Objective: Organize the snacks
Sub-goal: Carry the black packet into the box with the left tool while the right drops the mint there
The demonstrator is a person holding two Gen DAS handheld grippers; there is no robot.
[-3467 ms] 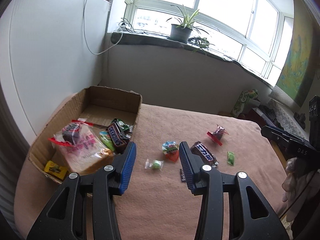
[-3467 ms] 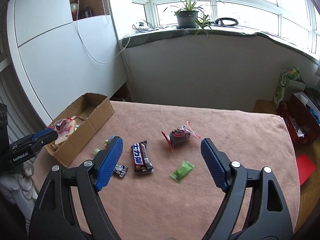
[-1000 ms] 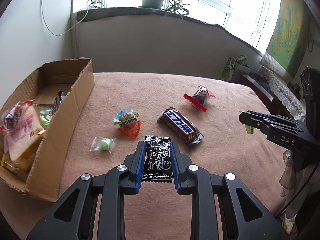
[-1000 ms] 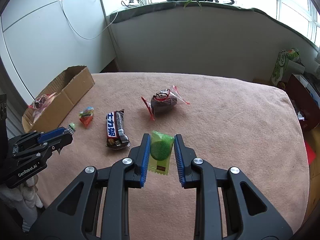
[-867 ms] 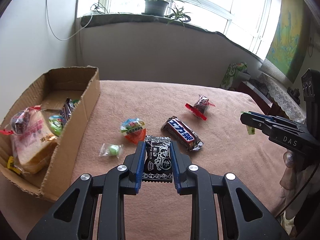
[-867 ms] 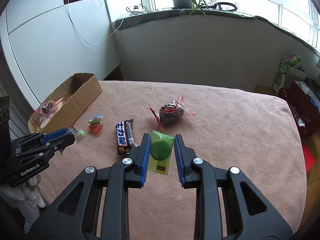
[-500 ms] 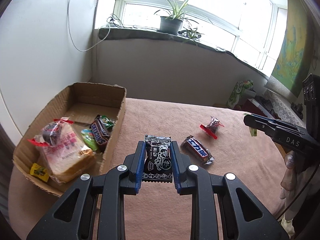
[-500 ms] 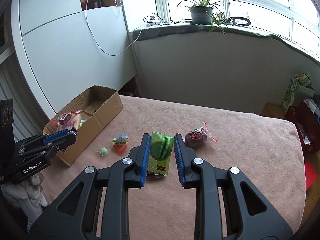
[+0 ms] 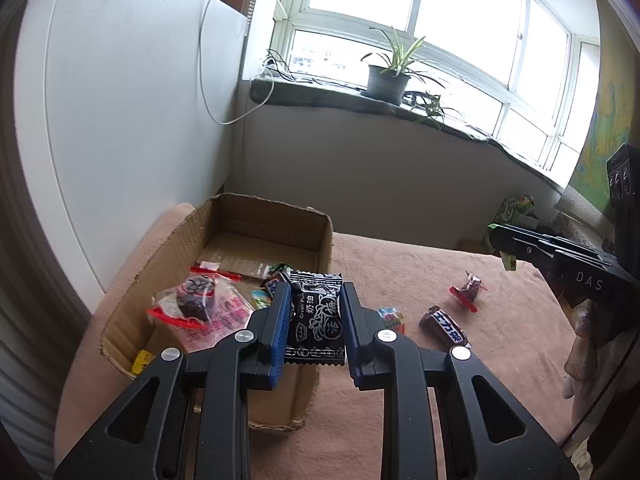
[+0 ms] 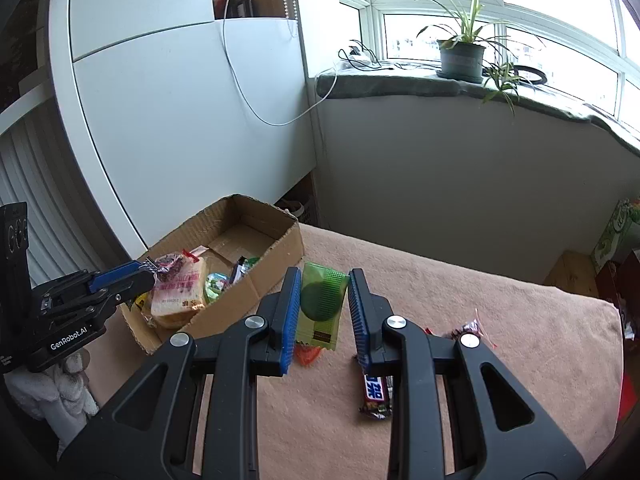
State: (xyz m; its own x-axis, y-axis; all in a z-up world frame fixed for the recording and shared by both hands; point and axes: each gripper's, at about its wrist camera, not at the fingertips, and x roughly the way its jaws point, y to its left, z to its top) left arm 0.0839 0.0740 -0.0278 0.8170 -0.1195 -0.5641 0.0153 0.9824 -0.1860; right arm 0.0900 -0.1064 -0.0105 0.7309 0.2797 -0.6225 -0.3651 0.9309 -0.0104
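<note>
— So what does the black packet (image 9: 316,318) say?
— "Cream Plum" in small white letters down its left side, with big white Chinese characters beside that. It sits pinched between the blue pads of the left gripper (image 9: 314,322), hanging over the near right corner of the cardboard box (image 9: 256,216).
— And the other one?
— The green packet (image 10: 322,304) has a dark green disc showing through and a small brown label low down, too small to read. The right gripper (image 10: 325,312) is closed on it from both sides, above the tan cloth (image 10: 520,320) just right of the box.
— Any other writing?
— "DAS" on the right gripper's body in the left view, "GenRobot.AI" on the left gripper's body in the right view. The chocolate bar (image 9: 444,328) on the cloth shows white and blue characters on a brown wrapper.
— What has changed since half a second ago?
— Both grippers have swung toward the box, packets still clamped. The box looms larger and closer, and the bar and the red-ended candy (image 9: 466,292) now lie off to the right.
— Inside the box?
— A bagged bread slice (image 10: 180,296) with pink print, a dark candy on top, and a few small wrappers
</note>
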